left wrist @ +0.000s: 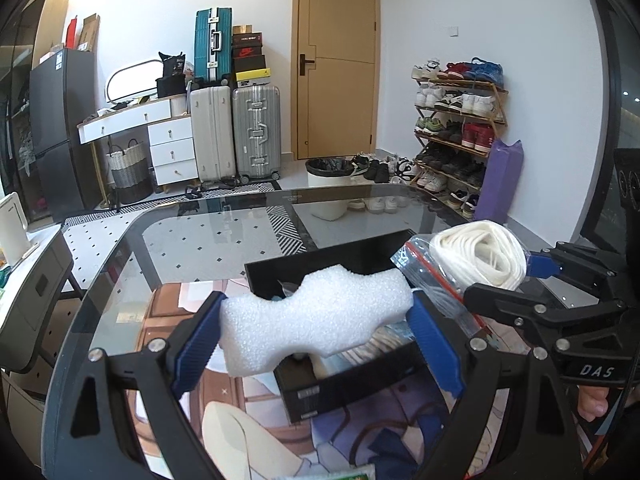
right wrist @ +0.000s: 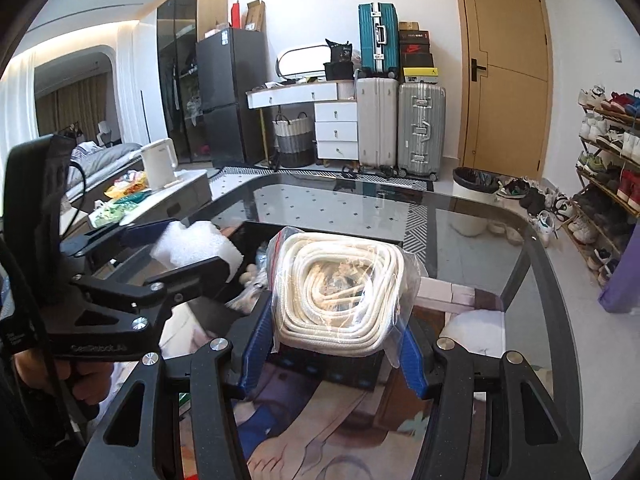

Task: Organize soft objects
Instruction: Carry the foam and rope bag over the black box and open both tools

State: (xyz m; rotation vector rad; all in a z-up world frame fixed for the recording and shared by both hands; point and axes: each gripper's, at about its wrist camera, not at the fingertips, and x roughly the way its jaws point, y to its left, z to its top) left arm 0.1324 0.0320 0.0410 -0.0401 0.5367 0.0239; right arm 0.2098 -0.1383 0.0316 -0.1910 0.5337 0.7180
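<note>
My left gripper (left wrist: pixel 316 316) is shut on a white foam block (left wrist: pixel 312 316) and holds it over the black box (left wrist: pixel 352 388) on the glass table. My right gripper (right wrist: pixel 336 320) is shut on a clear zip bag of coiled white rope (right wrist: pixel 340 292), held just above the same box (right wrist: pixel 348 372). In the left wrist view the rope bag (left wrist: pixel 476 256) and right gripper (left wrist: pixel 516 280) hang at the box's right end. In the right wrist view the foam (right wrist: pixel 192 244) and left gripper (right wrist: pixel 188 248) are at the left. Some soft items lie inside the box, mostly hidden.
The glass table (left wrist: pixel 192 240) lies over a printed mat (right wrist: pixel 320 432). A white soft item (right wrist: pixel 480 328) lies on the table right of the box. Beyond the far edge are a bin (left wrist: pixel 330 176), suitcases (left wrist: pixel 256 132) and a shoe rack (left wrist: pixel 456 128).
</note>
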